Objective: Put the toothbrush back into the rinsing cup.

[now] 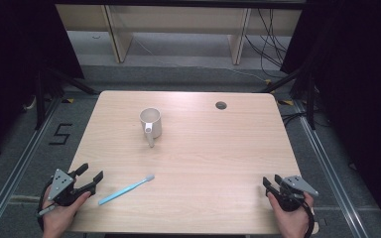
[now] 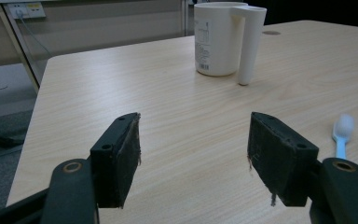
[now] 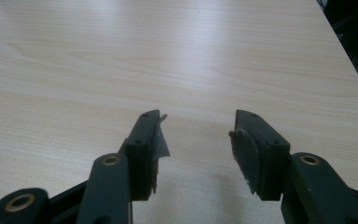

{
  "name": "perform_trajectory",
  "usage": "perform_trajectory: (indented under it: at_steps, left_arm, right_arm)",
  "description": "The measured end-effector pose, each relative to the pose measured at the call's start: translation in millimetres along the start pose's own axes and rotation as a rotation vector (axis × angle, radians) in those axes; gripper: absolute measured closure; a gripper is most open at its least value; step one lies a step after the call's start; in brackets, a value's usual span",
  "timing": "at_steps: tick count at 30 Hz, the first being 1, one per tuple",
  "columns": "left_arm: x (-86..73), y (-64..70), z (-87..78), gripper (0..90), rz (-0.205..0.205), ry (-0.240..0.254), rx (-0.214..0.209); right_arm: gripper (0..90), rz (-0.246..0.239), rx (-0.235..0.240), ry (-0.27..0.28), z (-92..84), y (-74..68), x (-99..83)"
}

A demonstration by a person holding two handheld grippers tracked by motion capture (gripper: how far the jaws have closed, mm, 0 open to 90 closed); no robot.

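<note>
Near edge of desk (image 1: 203, 163): left claw (image 1: 90, 174) spread wide, nothing between the jaws, low over the wood at the near left corner. Right claw (image 1: 270, 181) at the near right corner, also spread and empty, well apart from everything else.

Toothbrush (image 1: 127, 190) flat on the desk just beside the left claw, blue handle slanting, pale head pointing away toward the cup; head visible at the right margin of the left gripper view (image 2: 343, 127).

Risks, judged from this layout: thin handle lying flush on wood, so jaws closing too high likely to skate over it or flick it sideways, possibly off the near edge, which is close. Grip near one end likely to let the brush pivot and droop. Jaws not lined across the handle could roll it.

Farther off: white cup (image 1: 150, 122) upright mid-desk, handle toward the person; narrow mouth, so a tilted brush could catch the rim and tip it.

Writing: printed label with barcode on the cup (image 2: 204, 44), too small to read. Marking resembling "5" on the floor (image 1: 61, 134) left of desk.
</note>
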State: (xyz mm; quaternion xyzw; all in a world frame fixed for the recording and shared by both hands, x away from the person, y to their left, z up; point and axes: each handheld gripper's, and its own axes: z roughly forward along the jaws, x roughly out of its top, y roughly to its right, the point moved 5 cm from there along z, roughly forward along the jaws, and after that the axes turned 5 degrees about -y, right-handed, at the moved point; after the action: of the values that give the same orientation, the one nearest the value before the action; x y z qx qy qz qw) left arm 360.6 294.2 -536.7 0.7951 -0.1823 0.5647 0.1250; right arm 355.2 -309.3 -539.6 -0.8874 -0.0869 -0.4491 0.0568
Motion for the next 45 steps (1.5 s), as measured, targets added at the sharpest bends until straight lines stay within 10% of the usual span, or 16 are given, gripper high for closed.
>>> perform_trajectory:
  at_steps: [18,45]
  left_arm:
    - [41.7,19.4,-1.0,37.1,0.175,-0.283,-0.176]
    - [56.4,32.1,4.9,37.3,0.280,-0.574,-0.280]
  right_arm:
    - [51.2,0.028,0.032,-0.091,3.4,-6.7,-1.6]
    - [49.8,-0.009,0.033,-0.121,5.9,-1.8,-2.1]
